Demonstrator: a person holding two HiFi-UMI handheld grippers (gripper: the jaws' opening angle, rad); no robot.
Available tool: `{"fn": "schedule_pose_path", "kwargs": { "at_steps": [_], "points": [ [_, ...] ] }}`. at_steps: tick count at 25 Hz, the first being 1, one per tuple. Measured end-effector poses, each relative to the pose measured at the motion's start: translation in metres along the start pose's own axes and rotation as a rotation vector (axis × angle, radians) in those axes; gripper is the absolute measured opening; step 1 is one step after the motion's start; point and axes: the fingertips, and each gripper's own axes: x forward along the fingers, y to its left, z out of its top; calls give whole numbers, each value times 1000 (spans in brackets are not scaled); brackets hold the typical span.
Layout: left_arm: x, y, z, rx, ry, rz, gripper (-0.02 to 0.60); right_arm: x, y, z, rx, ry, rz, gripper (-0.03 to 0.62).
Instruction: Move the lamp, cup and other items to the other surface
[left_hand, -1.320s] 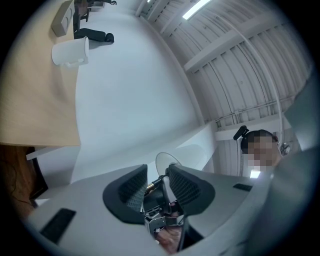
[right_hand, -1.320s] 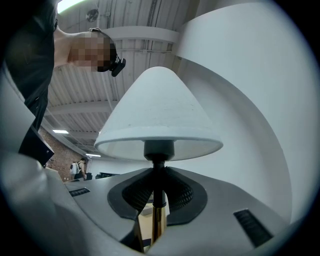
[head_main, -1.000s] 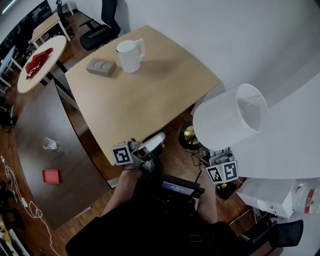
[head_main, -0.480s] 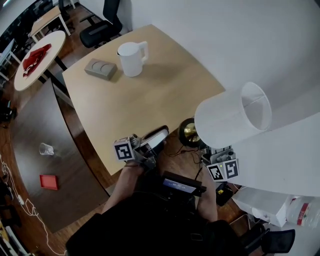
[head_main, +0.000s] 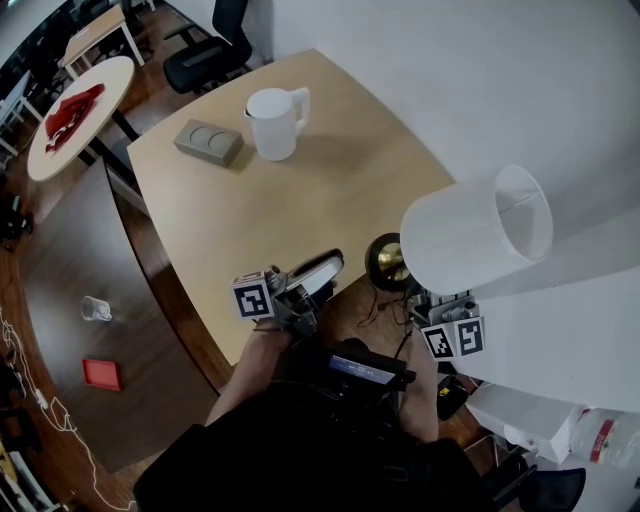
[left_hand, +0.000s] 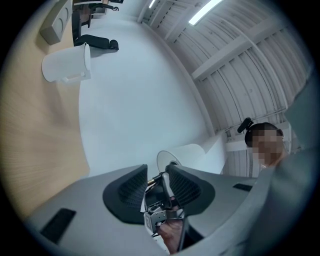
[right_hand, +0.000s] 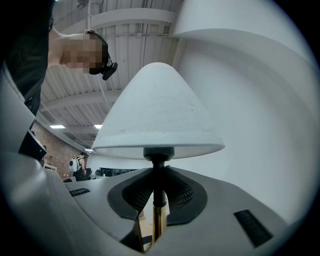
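The lamp's white shade (head_main: 475, 235) hangs tilted beyond the wooden table's (head_main: 300, 200) near right edge. Its brass base (head_main: 385, 262) hangs by that edge. My right gripper (head_main: 434, 302) is shut on the lamp. In the right gripper view the pads (right_hand: 176, 192) pinch the dark stem (right_hand: 159, 197) just under the shade (right_hand: 157, 110). My left gripper (head_main: 322, 268) hovers over the table's near edge. In the left gripper view (left_hand: 157, 177) its jaws stand a little apart with nothing between them. A white cup (head_main: 275, 122) and a grey box (head_main: 208, 141) stand at the table's far side.
A curved white surface (head_main: 560, 330) lies to the right. A dark surface on the left carries a clear glass (head_main: 96, 308) and a red tray (head_main: 102, 374). A round table with a red cloth (head_main: 70, 110) and an office chair (head_main: 205, 60) stand further off.
Both grippers and the lamp have travelled together with the person. The table has slid a little right and down in the head view. Neither grip has changed.
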Motion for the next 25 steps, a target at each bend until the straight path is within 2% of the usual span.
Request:
{"fn": "schedule_pose_path", "kwargs": {
  "at_steps": [13,19,25],
  "points": [
    [3,31,45,19,-81,81,138,73,-23,-29,37,32,83,78],
    [36,49,63,58,-147,116,138,109,-62,-37,57,37,159,80],
    [84,76,73,88,-224,152,138,140,-120,-45,73,46,230,80]
  ]
}}
